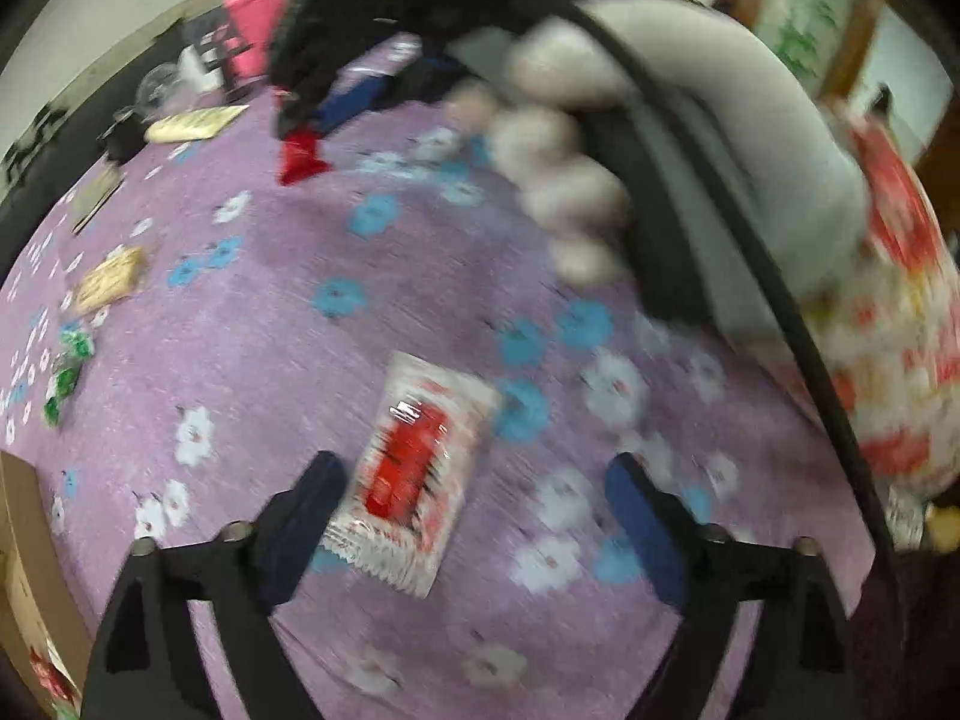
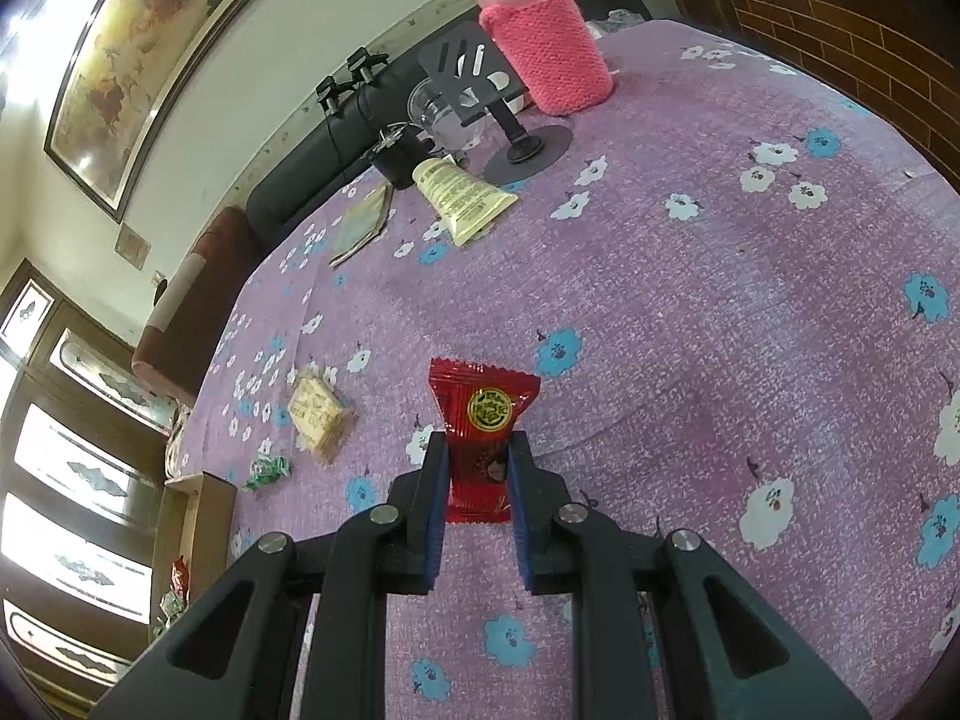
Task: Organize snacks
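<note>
Left gripper (image 1: pixel 474 504) points steeply down over the table, jaws spread wide, nothing pressed between them. A white packet (image 1: pixel 414 474) with a red panel lies flat on the purple flowered tablecloth (image 1: pixel 270 312) under the gap, close to the left finger; picture is smeared, so touching or just apart cannot be told.

Right gripper (image 2: pixel 477 468) is clamped narrow on a red candy packet (image 2: pixel 480 438). Blue pads (image 2: pixel 437 498) press its lower half from both sides; the crimped top edge and a round gold-and-green emblem stand clear beyond the fingertips. Packet is held above the cloth, not lying on it. The left wrist view shows the same gripper from the far side, with a person's hand (image 1: pixel 558 180) around its handle and the red packet dangling at its tip.

Other snacks on the cloth, toward the left edge in the right wrist view: a pale yellow cracker packet (image 2: pixel 318 420), and just beyond it a small green-and-white wrapped sweet (image 2: pixel 267 471), near the table edge. A cardboard box (image 2: pixel 204 516) sits past that edge, lower down, with red and green wrappers visible beside it.

Far end of the table: a bottle in a pink knitted sleeve (image 2: pixel 546 48), a black stand (image 2: pixel 510 120), a clear plastic cup (image 2: pixel 432 108), a cream tube (image 2: pixel 462 198), a folded paper sachet (image 2: pixel 360 228). A framed painting (image 2: pixel 150 60) hangs on the wall.
</note>
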Tool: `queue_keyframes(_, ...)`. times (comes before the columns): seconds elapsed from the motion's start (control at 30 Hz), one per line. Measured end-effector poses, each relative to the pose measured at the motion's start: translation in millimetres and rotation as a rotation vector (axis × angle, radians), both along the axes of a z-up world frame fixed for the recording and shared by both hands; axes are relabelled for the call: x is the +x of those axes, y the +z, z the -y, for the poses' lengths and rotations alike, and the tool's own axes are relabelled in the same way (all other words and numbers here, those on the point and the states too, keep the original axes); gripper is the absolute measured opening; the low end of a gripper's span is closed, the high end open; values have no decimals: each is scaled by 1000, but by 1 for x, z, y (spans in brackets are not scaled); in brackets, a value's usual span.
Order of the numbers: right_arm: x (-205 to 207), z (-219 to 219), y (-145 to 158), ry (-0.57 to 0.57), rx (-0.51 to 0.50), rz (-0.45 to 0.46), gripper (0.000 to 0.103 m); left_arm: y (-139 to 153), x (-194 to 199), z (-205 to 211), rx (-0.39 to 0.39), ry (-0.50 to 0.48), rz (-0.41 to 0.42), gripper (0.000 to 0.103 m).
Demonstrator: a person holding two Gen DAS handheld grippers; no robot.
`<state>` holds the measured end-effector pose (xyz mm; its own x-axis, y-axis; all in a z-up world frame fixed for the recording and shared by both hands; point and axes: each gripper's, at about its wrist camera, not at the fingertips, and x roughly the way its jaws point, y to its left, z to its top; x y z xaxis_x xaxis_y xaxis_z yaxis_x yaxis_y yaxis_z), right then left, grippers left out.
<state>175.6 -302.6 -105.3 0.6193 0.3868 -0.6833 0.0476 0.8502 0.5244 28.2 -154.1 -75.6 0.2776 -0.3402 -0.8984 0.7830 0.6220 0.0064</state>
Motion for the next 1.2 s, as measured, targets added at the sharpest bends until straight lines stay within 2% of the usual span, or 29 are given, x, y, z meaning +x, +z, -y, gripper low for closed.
queue_keyframes(0.1, 2, 0, -2, 5, 5, -9, 20, 2, -10, -5, -16, 50, 7, 91)
queue_keyframes(0.13, 2, 1, -3, 6, 11, -11, 20, 3, -9, -7, -25, 82, 18, 83)
queue_keyframes(0.17, 2, 2, -4, 6, 23, -12, 20, 6, -9, -9, -39, 118, 29, 68)
queue_keyframes(0.27, 3, 6, -4, 0, 40, -3, 21, 9, 10, -20, -112, 245, 19, 41)
queue_keyframes(0.37, 2, 12, -4, -13, 42, 8, 30, 7, 16, -22, -139, 277, 27, 41)
queue_keyframes(0.43, 3, 13, -4, -17, 42, 5, 30, 3, 14, -15, -111, 270, 65, 43)
queue_keyframes(0.47, 3, 12, -5, -15, 37, 5, 30, 2, 13, -13, -113, 274, 79, 47)
queue_keyframes(0.57, 6, -2, -5, 22, -21, 25, 30, 1, 9, -6, -136, 305, 102, 47)
queue_keyframes(0.6, 7, -9, -4, 37, -61, 39, 30, 1, 17, -5, -143, 315, 103, 43)
queue_keyframes(0.63, 8, -17, -3, 51, -107, 51, 30, 1, 20, -10, -158, 340, 99, 32)
queue_keyframes(0.7, 13, -33, -6, 83, -207, 60, 30, 3, 24, -24, -209, 379, 62, 25)
queue_keyframes(0.77, 17, -44, -11, 100, -275, 51, 29, 9, 19, -44, -242, 433, 55, 25)
queue_keyframes(0.8, 17, -47, -10, 98, -310, 64, 20, 11, 17, -53, -254, 451, 57, 25)
queue_keyframes(1.0, 0, -39, -3, 59, -296, 94, 17, 39, -3, -120, -349, 591, 112, 25)
queue_keyframes(1.13, -16, -44, 12, 64, -231, 127, 17, 55, -14, -177, -427, 695, 150, 25)
queue_keyframes(1.2, -30, -56, 25, 106, -194, 149, 17, 64, -23, -209, -455, 750, 177, 25)
